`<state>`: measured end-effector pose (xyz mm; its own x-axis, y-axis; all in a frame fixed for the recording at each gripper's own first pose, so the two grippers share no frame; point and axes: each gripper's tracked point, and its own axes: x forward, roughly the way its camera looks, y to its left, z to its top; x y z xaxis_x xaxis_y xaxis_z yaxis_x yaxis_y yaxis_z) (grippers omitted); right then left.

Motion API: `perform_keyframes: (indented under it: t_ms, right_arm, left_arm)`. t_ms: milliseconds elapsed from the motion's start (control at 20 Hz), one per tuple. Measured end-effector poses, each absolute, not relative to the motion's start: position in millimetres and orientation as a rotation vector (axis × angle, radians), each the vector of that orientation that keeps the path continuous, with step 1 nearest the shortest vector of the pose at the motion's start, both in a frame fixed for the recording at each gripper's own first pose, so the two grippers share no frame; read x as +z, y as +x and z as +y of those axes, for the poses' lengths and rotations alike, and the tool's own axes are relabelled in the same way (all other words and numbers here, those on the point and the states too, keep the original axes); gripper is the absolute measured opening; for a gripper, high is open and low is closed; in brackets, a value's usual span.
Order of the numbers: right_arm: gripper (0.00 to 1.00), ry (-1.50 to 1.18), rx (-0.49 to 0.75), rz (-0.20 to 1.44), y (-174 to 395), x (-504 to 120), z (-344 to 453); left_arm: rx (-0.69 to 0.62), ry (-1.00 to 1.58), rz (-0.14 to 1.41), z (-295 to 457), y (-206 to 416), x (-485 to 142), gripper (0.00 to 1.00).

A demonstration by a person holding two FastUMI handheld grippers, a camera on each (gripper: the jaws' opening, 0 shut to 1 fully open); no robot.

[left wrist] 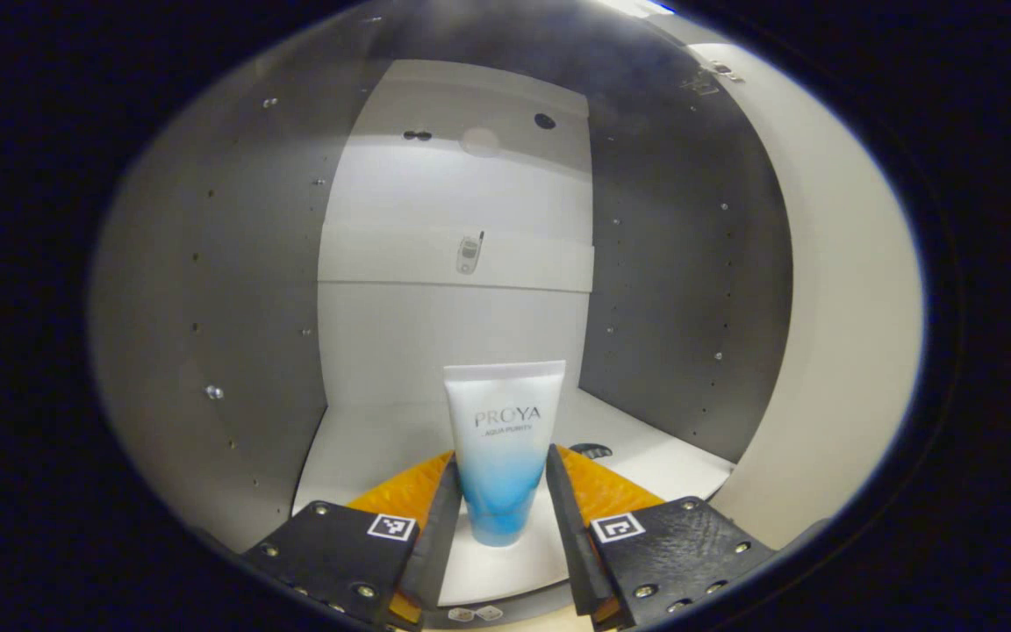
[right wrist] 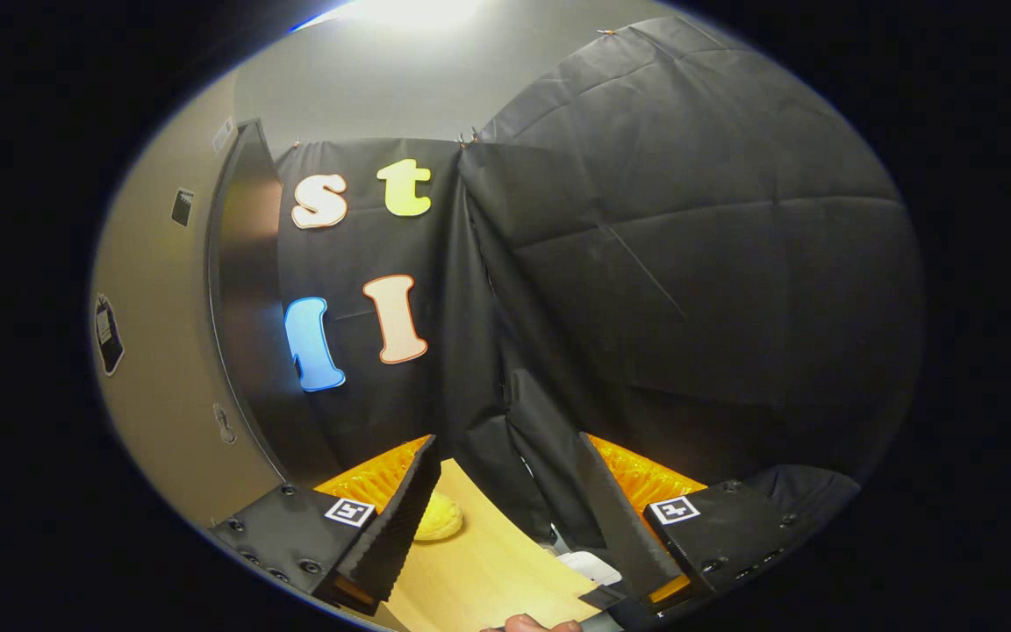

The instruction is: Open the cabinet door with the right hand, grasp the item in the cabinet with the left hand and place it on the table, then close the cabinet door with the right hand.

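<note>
The white cabinet shelf [left wrist: 365,448] is being lit from above, with the tube [left wrist: 503,448] standing upright between the left hand-held gripper's [left wrist: 502,491] spread fingers, not clearly squeezed yet. The right hand-held gripper [right wrist: 505,500] is being held released over the table [right wrist: 488,570], cabinet door [right wrist: 247,307] off to its left.

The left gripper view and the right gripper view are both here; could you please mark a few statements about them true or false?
1. The tube stands upright on the cabinet floor. True.
2. The left gripper has its fingers on either side of the tube. True.
3. The tube lies flat on the table. False: it stands inside the cabinet.
4. The right gripper holds the yellow object. False: its fingers are apart and hold nothing; the object rests on the table.
5. The cabinet door is open. True.
</note>
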<state>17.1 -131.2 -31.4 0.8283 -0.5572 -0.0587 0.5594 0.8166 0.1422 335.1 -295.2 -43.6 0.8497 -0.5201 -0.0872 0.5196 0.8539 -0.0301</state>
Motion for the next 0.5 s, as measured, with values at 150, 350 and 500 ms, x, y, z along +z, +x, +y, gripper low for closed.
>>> perform_keyframes:
  t_ms: [150,350,500]
  right_arm:
    - [0.98,0.174,-0.591,0.013,15,-33,-127]
    - [0.98,0.151,-0.601,0.019,13,-35,-127]
    - [0.98,0.150,-0.597,0.019,12,-35,-123]
  left_arm:
    - [-0.541,-0.014,0.097,-294,337,-44,0.48]
    - [-0.569,0.010,0.093,-296,329,-43,0.46]
    - [-0.580,0.037,0.077,-300,319,-44,0.44]
